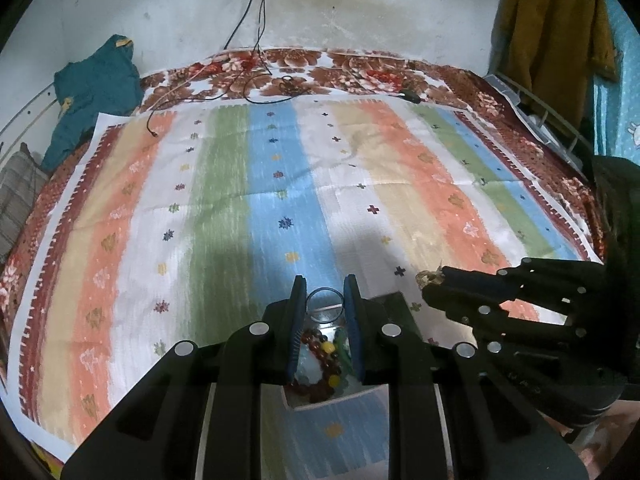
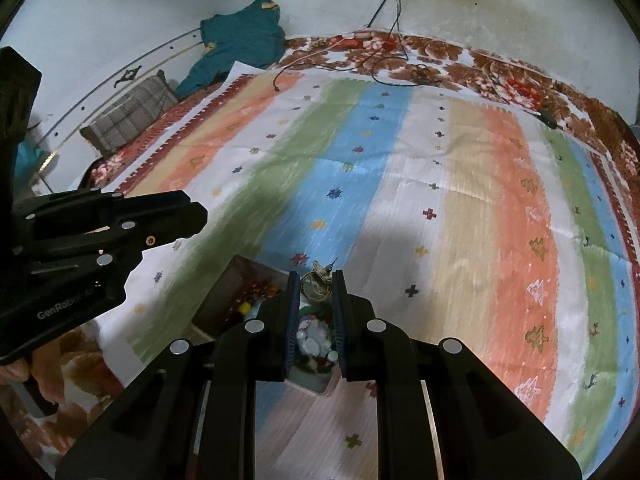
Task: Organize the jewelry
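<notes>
Down at the bottom centre of the left wrist view, the left gripper (image 1: pixel 325 292) pinches a thin blue ring (image 1: pixel 325 305) between its blue-lined fingers (image 1: pixel 298 320), the ring standing upright in the gap. Directly beneath it sits an open box (image 1: pixel 400 300) on the striped bedspread (image 1: pixel 224 184). A brown bead bracelet (image 1: pixel 320 360) with yellow beads lies inside the box, with something green beside it. At the right edge, the right gripper (image 1: pixel 430 280) reaches in from the side, a small gold-coloured piece (image 1: pixel 428 277) caught at its tip. Toward the upper left a teal garment (image 1: pixel 92 88) lies by the wall, and black cables (image 1: pixel 256 40) hang from a wall socket at top centre.

Over in the right wrist view, the right gripper (image 2: pixel 316 286) sits at bottom centre, clamped on a gold ornament (image 2: pixel 316 284) with small prongs on top, held between its fingers (image 2: pixel 338 312). Below it the box (image 2: pixel 224 292) shows two compartments: the left one holds the brown and yellow beads (image 2: pixel 256 292), the one under the fingers holds pale round pieces (image 2: pixel 314 338) with green and red bits. The left gripper's body (image 2: pixel 100 224) fills the left side of the frame; its fingertips are hidden here. A checked cushion (image 2: pixel 128 116) rests in the upper left near the teal garment (image 2: pixel 236 44).
</notes>
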